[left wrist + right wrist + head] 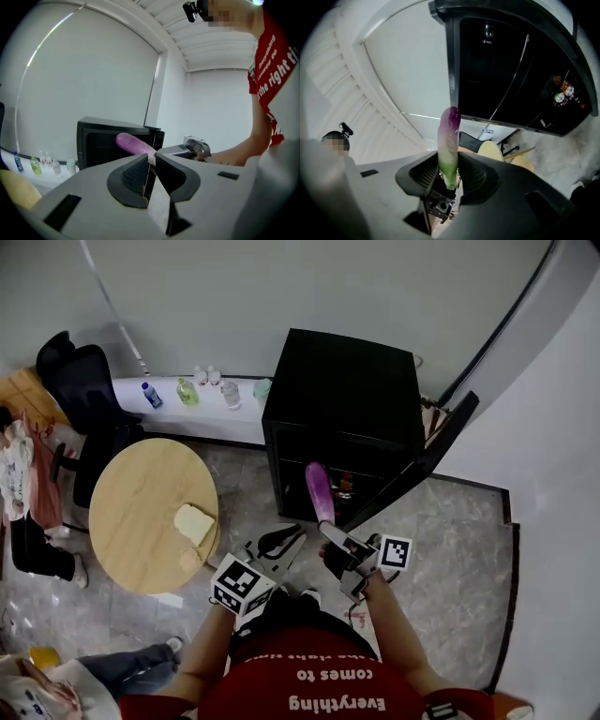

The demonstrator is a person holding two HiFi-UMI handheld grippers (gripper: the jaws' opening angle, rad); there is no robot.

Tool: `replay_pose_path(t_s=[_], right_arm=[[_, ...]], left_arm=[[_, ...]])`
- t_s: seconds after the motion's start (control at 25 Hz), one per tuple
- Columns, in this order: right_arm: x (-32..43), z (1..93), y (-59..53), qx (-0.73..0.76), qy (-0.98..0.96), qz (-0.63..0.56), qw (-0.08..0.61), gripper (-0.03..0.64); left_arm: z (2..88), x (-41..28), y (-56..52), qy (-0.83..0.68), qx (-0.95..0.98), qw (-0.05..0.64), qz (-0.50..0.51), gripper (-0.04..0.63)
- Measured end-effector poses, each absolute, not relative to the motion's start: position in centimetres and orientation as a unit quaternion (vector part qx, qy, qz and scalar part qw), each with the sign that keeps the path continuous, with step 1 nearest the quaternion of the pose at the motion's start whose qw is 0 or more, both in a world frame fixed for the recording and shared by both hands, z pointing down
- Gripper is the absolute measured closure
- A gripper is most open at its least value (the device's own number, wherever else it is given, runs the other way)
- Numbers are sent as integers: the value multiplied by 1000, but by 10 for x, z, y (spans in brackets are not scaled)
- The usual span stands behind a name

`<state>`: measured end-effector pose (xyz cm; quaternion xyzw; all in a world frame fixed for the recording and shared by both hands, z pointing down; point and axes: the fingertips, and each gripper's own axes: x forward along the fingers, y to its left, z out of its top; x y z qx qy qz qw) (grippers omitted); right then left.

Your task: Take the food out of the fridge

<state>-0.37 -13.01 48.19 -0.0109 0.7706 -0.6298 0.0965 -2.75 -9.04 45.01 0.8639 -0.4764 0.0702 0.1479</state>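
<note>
Between right gripper (449, 165) jaws: eggplant (448, 133)

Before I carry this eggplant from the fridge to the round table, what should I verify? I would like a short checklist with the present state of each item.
1. Grip on the eggplant: ok. The right gripper has its jaws closed on the green end.
2. Eggplant out of the fridge: ok, it appears to be in front of the opening.
3. Free place on the round table: ok, mostly bare beside a pale bread-like piece.
4. Left gripper free: ok, nothing is between its jaws.
5. Fridge door shut: not ok, it stands open.
6. Fridge emptied: cannot tell. Some small items show inside.
</note>
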Motion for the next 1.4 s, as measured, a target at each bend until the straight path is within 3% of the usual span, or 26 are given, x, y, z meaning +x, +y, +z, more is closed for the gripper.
replay_pose_path(t_s=[0.52, 1.4], right_arm=[[2, 438, -114, 20, 856, -504, 111, 480], [11, 418, -98, 52, 863, -489, 118, 480]], left_arm=[[424, -20, -85, -490, 865, 96, 52, 548], [395, -13, -70, -502, 861, 63, 47, 548]])
